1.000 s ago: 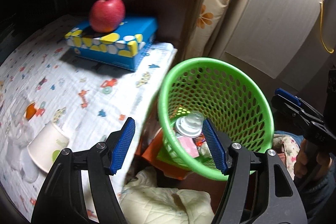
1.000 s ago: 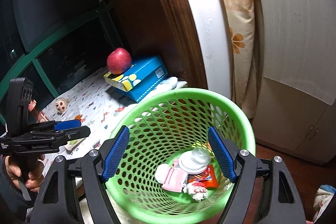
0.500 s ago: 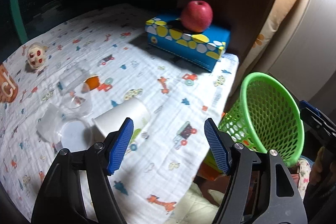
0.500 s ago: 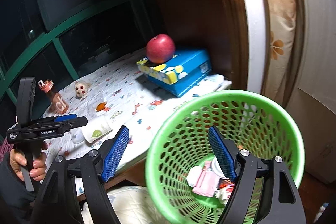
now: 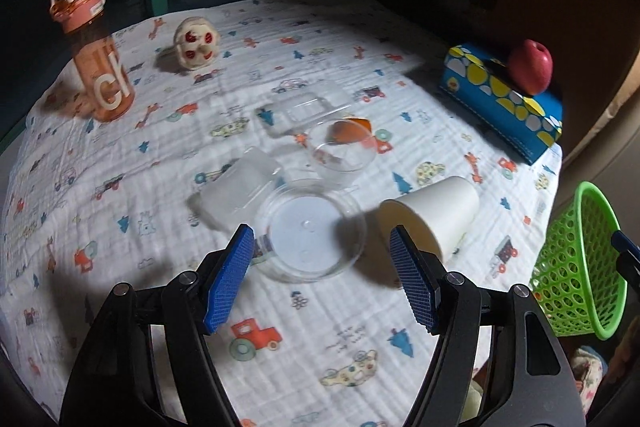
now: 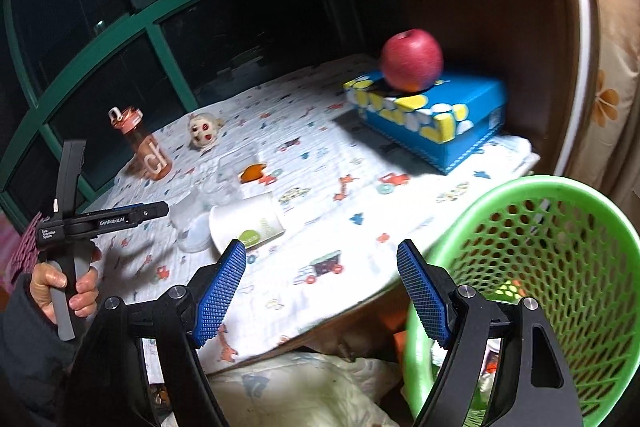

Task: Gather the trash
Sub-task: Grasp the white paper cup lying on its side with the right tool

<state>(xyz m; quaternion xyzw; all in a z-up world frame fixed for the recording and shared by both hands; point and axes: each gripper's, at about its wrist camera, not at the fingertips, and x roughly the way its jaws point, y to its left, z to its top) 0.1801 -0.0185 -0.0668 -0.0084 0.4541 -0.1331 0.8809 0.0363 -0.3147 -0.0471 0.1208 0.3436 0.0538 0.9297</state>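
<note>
My left gripper hangs open over the patterned cloth, just above a clear round plastic lid, with nothing between its fingers. To the right of the lid, a white paper cup lies on its side. Clear plastic cups and a frosted one lie behind them, next to an orange scrap. The green mesh basket stands off the table's right edge. My right gripper is open and empty beside the basket. In the right wrist view the left gripper hovers near the paper cup.
An orange water bottle and a small toy head stand at the back left. A red apple rests on a blue tissue box at the back right. A dark window and a wooden wall close off the back. Bedding lies below the table's edge.
My left gripper has swung from above the basket leftward over the table to the lid and cups. The right gripper turned left too, so the basket slid to the right of its view.
</note>
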